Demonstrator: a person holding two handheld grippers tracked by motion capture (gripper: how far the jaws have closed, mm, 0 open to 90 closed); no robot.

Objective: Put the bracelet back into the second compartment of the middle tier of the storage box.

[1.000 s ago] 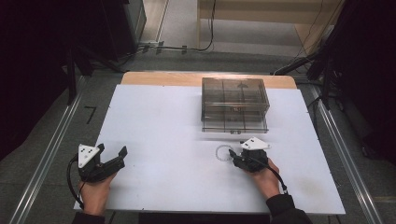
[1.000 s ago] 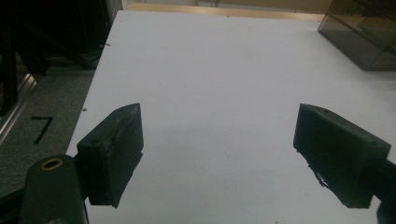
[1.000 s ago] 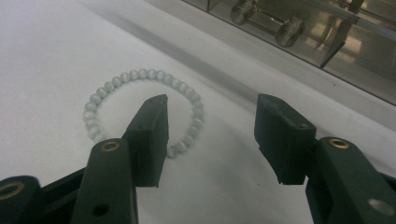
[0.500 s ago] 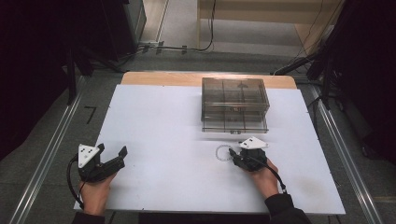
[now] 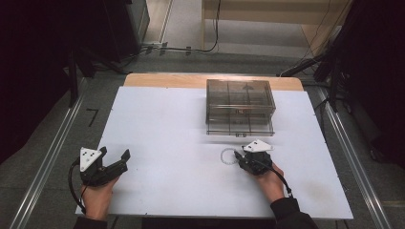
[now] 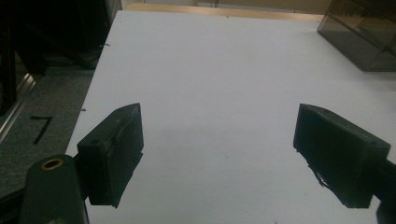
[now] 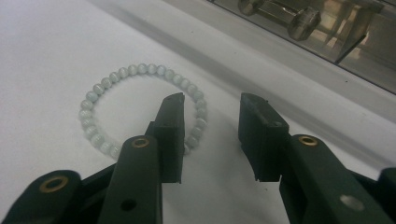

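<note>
Resting low at the near left corner of the white table [image 5: 157, 124], the left gripper [image 5: 116, 165] sits in the person's left hand [image 5: 98, 198], a grey three-cornered plate on its top and a black cable looping out beside it. In the left gripper view its jaws stand wide apart with nothing but bare tabletop between them, and the smoky box shows at the far upper right corner.

Further right, toward the middle of the table's near half, lies a bracelet [image 7: 140, 107] of small pale green-white beads, flat on the surface as a closed ring. In the high view it appears as a faint circle [image 5: 229, 156] just in front of the box and touching the tip of the right gripper.

The right gripper [image 7: 211, 108], held in the person's right hand [image 5: 267, 181], points at the bracelet's right side. Its jaws have just been closing and now stand at a narrow gap. One jaw sits inside the ring, the other outside it, so the bead strand's right arc passes between them; the pads do not press on the beads yet, as far as the right gripper view shows.

Behind them stands a transparent smoke-tinted drawer box [image 5: 240, 107], its drawers shut, with small metal knobs [image 7: 303, 21] facing the right gripper.
</note>
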